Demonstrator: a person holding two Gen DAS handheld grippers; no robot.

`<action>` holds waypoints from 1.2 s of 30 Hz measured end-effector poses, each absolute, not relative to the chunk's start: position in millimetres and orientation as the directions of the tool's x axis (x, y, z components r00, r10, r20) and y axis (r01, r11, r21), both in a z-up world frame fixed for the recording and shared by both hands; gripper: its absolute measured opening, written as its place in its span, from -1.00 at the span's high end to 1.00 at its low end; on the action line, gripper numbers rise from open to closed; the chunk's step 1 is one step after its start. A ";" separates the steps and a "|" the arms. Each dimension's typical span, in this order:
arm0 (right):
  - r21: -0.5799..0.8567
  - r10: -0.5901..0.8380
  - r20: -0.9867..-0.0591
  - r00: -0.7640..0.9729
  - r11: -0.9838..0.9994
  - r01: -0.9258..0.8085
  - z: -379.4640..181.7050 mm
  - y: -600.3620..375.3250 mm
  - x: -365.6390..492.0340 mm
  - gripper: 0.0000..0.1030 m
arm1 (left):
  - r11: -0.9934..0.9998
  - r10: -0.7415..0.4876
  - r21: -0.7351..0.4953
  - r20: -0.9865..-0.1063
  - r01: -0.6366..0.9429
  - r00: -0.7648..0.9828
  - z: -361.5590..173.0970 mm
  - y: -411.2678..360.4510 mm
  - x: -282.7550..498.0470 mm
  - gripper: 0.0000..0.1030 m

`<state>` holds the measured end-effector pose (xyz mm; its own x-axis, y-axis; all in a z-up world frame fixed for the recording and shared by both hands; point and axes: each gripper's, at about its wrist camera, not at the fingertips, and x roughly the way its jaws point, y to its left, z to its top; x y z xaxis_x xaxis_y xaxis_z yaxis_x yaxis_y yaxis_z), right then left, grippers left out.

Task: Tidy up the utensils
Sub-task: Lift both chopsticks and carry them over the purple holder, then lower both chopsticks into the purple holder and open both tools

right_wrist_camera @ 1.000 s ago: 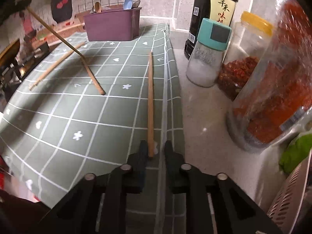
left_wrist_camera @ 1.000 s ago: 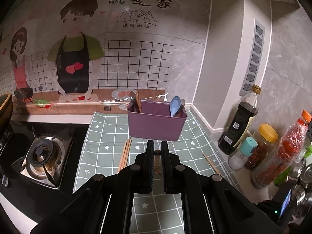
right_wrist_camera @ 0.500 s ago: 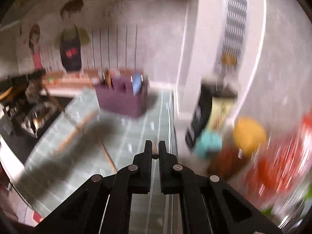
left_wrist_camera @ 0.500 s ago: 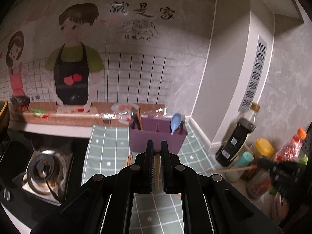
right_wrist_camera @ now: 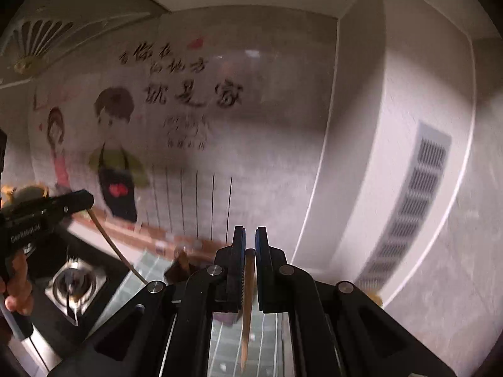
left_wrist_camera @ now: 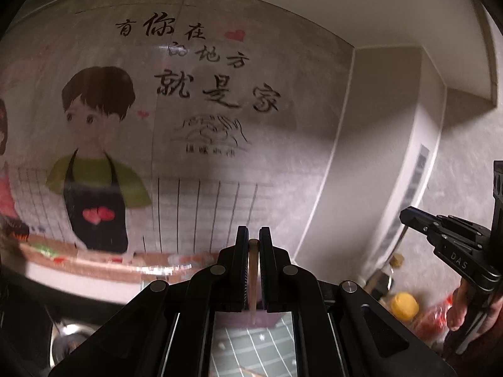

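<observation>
Both hand-held grippers raised off worktop since earlier frames, views now tilted toward wall mural (left_wrist_camera: 103, 163). Left hand-held gripper (left_wrist_camera: 253, 245): jaws clamped on chopstick (left_wrist_camera: 252, 276), stick hanging down between them. Right hand-held gripper (right_wrist_camera: 249, 248): jaws closed on second chopstick (right_wrist_camera: 247, 301), tip pointing down over green mat (right_wrist_camera: 226, 345). Purple holder (left_wrist_camera: 239, 317) below, blurred. Stove (right_wrist_camera: 74, 286) at left

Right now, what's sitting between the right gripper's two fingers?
In the right wrist view, a wooden chopstick is pinched in the right gripper, hanging point-down over the green mat.
</observation>
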<state>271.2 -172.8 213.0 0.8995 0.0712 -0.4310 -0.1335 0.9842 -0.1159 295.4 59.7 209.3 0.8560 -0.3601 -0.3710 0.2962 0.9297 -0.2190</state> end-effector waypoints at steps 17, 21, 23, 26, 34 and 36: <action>-0.092 0.092 -0.489 0.867 0.983 -0.157 177.0 -134.6 396.6 0.89 | 0.937 -0.346 -0.145 -0.499 0.317 0.795 160.9 44.0 415.4 0.87; -0.067 0.092 -0.529 0.843 0.986 -0.149 155.0 -140.1 413.1 0.89 | 0.935 -0.349 -0.145 -0.538 0.324 0.767 140.5 37.7 432.0 0.87; -0.054 0.093 -0.554 0.828 0.988 -0.148 143.6 -143.2 420.4 0.89 | 0.935 -0.350 -0.149 -0.555 0.323 0.755 131.1 35.3 438.8 0.87; -0.031 0.094 -0.588 0.803 0.990 -0.138 125.0 -148.7 430.0 0.89 | 0.936 -0.343 -0.150 -0.578 0.317 0.741 116.5 31.7 446.0 0.87; 0.006 0.105 -0.673 0.732 0.991 -0.137 75.7 -150.2 443.8 0.89 | 0.930 -0.360 -0.189 -0.646 0.316 0.673 78.6 26.4 460.3 0.86; 0.000 0.098 -0.676 0.730 0.991 -0.132 67.6 -149.7 443.5 0.89 | 0.928 -0.367 -0.208 -0.657 0.309 0.659 70.8 27.4 462.4 0.84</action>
<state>443.5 -149.7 67.6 0.7300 0.0976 -0.6764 -0.1324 0.9912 0.0001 462.4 27.4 70.8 0.6590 -0.3666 -0.6567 0.3088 0.9281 -0.2082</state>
